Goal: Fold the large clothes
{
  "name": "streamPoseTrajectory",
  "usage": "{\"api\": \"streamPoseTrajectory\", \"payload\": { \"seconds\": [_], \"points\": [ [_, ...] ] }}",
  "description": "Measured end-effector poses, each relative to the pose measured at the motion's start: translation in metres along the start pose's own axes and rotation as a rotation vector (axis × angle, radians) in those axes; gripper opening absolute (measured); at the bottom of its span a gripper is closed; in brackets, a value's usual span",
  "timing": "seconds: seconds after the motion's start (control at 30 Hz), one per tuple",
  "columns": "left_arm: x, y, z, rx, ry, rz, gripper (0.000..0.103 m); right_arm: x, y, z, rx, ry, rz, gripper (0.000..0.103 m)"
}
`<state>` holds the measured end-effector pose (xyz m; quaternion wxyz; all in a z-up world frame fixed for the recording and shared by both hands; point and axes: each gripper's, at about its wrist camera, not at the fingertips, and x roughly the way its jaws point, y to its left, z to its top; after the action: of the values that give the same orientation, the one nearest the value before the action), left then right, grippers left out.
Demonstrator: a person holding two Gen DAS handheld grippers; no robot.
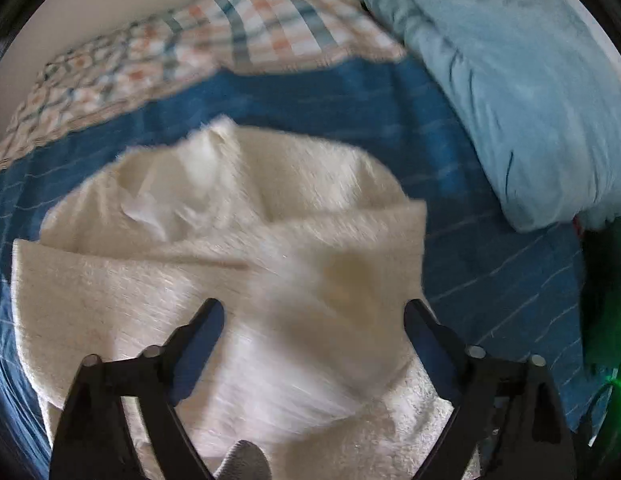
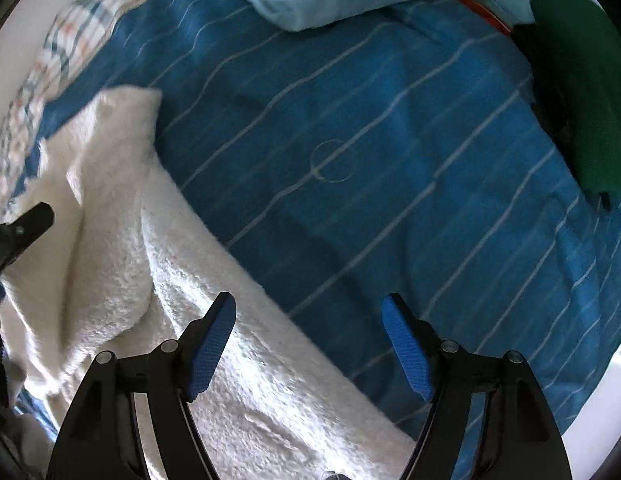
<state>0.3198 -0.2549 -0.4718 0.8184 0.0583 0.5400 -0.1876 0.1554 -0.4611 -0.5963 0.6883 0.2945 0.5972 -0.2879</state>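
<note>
1. I see the white fleecy garment (image 1: 214,264) lying on the blue striped bedsheet (image 1: 490,280), partly folded: one thick layer is doubled over across its middle, and a rumpled, raised section sits at the far end. Its pile looks plush and towel-like; the left wrist view is blurred, so I cannot tell the garment type.
2. My left gripper (image 1: 313,318) hangs over the near part of the garment with its jaws spread wide, nothing between them.
3. My right gripper (image 2: 309,312) is also spread and holds nothing; its left finger (image 2: 210,344) is over the garment's right edge, its right finger over bare sheet.
4. In the right wrist view the garment (image 2: 214,320) runs diagonally along the lower left, with a folded flap standing up at the far end.
5. A pale blue duvet (image 1: 510,80) is bunched along the far right of the bed, well apart from the garment.
6. A checked blanket (image 1: 214,36) lies along the far edge by the wall.
7. A dark green object (image 2: 582,92) sits at the right edge; I cannot identify it.
</note>
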Motion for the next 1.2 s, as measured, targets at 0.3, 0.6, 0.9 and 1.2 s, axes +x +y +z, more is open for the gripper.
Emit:
{"api": "streamPoseTrajectory", "payload": {
  "seconds": [0.3, 0.6, 0.9, 1.2],
  "points": [
    [-0.041, 0.12, -0.043, -0.118, -0.032, 0.405, 0.092, -0.023, 0.029, 0.034, -0.055, 0.012, 0.334, 0.078],
    [0.01, 0.167, -0.077, -0.216, 0.064, 0.403, 0.092, 0.031, 0.115, 0.036, -0.282, 0.114, 0.324, 0.068],
    [-0.001, 0.165, -0.065, -0.209, 0.027, 0.373, 0.092, 0.044, 0.15, 0.028, -0.331, 0.049, 0.244, 0.025],
    [-0.014, 0.184, -0.046, -0.218, -0.027, 0.367, 0.092, 0.004, 0.139, 0.029, -0.321, -0.076, 0.3, 0.015]
  ]
}}
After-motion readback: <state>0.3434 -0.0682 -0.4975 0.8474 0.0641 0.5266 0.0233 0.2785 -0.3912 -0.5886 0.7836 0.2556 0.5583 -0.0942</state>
